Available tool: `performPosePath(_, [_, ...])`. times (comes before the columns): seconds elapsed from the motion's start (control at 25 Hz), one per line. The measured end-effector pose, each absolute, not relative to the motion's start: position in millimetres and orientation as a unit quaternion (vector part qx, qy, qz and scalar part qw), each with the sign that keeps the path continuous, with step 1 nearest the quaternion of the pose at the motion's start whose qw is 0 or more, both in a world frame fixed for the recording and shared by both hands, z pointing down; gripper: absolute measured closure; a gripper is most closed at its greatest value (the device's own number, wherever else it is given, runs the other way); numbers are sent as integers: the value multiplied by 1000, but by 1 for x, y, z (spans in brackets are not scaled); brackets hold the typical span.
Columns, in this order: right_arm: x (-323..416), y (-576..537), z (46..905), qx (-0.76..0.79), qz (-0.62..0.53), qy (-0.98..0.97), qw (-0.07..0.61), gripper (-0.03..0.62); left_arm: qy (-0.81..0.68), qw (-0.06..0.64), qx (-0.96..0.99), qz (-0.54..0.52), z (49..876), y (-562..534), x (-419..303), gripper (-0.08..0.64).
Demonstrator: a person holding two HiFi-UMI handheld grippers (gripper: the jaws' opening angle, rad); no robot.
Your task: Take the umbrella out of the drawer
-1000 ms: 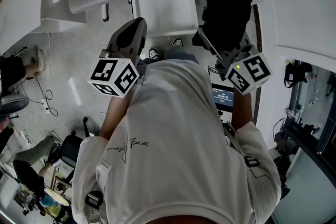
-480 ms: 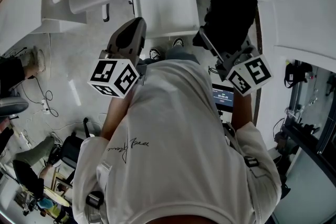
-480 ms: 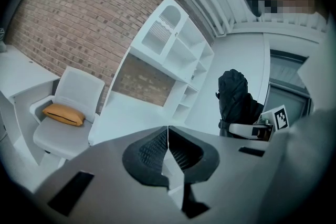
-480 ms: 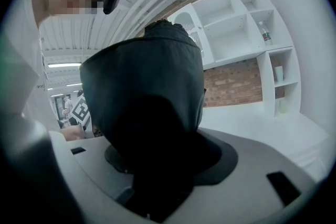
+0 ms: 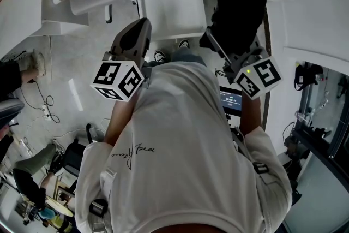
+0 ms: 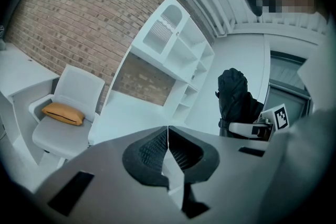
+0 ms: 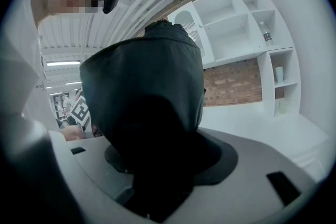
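At the right of the head view, your right gripper (image 5: 217,42) is clamped on the umbrella (image 5: 238,8), a black folded bundle that sticks out past the jaws, away from your chest. In the right gripper view the dark fabric of the umbrella fills the space between the jaws and rises above them, so the grip sits at the bundle's lower end. The umbrella is held up in the air and touches nothing but those jaws.

Your left gripper (image 5: 140,27) is held beside it, well apart from the umbrella, pointing the same way. In the left gripper view its two ribbed pads (image 6: 149,152) are pressed flat together with nothing between them. That view also looks across at the umbrella, hanging dark and upright above the other gripper.

Beyond your left gripper stand a white chair (image 6: 79,92) with an orange cushion (image 6: 63,113) on its seat, a brick wall (image 6: 68,13) and a white shelf unit (image 6: 176,57).
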State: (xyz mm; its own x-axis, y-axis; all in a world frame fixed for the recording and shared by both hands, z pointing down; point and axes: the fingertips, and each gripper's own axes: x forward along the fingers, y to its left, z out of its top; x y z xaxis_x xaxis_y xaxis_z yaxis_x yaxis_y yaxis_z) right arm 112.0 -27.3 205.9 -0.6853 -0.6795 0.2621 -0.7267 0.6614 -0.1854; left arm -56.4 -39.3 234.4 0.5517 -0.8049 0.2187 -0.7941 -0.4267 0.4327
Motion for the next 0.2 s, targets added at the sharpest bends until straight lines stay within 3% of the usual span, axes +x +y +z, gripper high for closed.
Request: performPosePath(0.2, [110, -28, 202, 380, 142, -911, 80, 348, -470, 252, 846, -12, 232, -42, -56, 543])
